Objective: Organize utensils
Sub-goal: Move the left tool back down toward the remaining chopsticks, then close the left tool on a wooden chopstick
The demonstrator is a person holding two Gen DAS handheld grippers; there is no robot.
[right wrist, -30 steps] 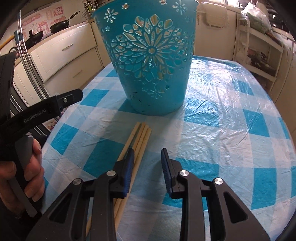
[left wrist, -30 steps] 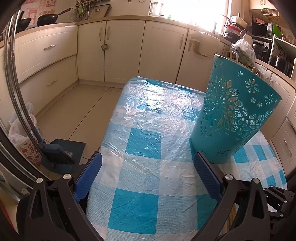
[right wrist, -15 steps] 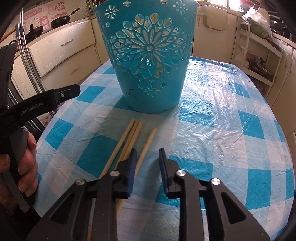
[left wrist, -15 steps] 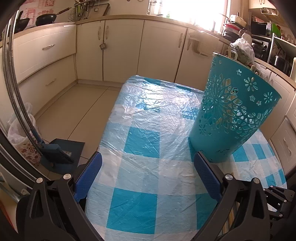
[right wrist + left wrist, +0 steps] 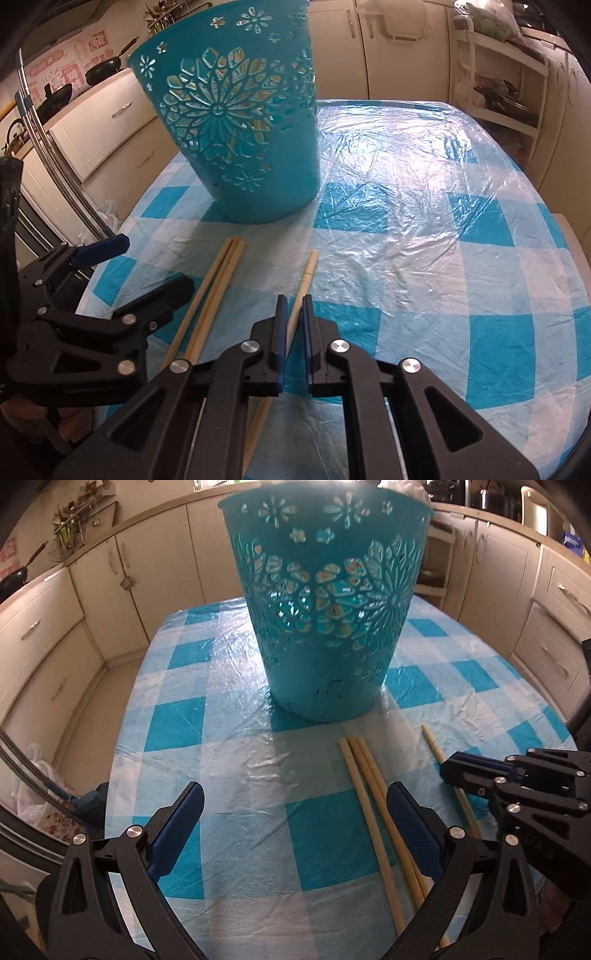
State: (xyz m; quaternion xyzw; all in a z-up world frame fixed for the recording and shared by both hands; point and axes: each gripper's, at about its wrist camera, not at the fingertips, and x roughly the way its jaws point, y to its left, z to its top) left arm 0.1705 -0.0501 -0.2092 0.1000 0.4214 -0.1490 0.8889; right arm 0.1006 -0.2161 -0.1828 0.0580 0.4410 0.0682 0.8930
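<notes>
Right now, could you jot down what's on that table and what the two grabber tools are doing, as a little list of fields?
setting: kitchen, table under a blue-and-white checked cloth
container: teal cut-out basket, upright on the cloth
loose chopsticks: three lying side by side, in front of the basket
separate chopstick: single chopstick, apart from the three
right gripper: shut on the single chopstick
left gripper: open, holding nothing, its right finger over the three chopsticks
in the basket: cannot tell

Two black plastic grippers, left gripper [image 5: 295, 823] and right gripper [image 5: 293, 321], silver screws, blue-padded jaws.
</notes>
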